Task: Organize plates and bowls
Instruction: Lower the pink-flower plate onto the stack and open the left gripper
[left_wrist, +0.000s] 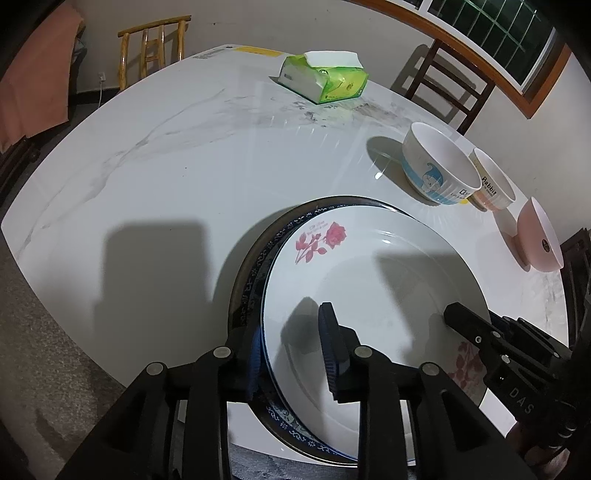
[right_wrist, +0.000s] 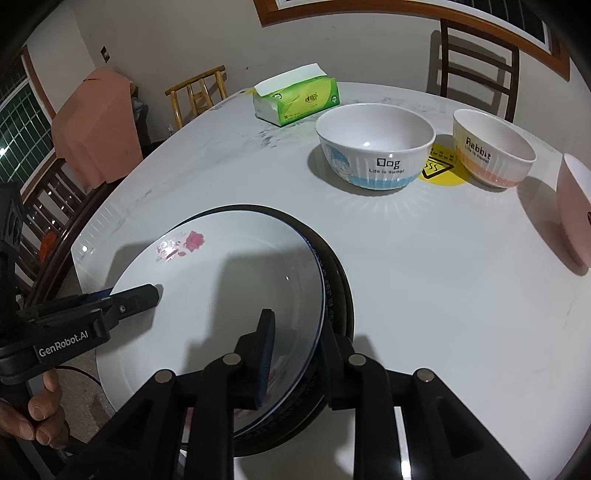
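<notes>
My left gripper (left_wrist: 295, 350) straddles left rim of white rose plate (left_wrist: 369, 280); pads stand apart, no press seen, jaws open. My right gripper (right_wrist: 295, 363) straddles right rim of same plate, lower centre of frame; also open, gap at pads. Plate lies on stack of dark-rimmed plates (right_wrist: 338, 295) on marble table (left_wrist: 166, 166). Dog bowl (right_wrist: 375, 146), Rabbit bowl (right_wrist: 493, 151), pink bowl (left_wrist: 539, 240) stand at right. Tissue pack (left_wrist: 323, 77) at top centre.

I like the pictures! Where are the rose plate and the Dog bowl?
White rose-printed plate (left_wrist: 369, 273), left wrist view, bare middle.
White, blue-banded Dog bowl (right_wrist: 373, 162), right wrist view, outer wall.
</notes>
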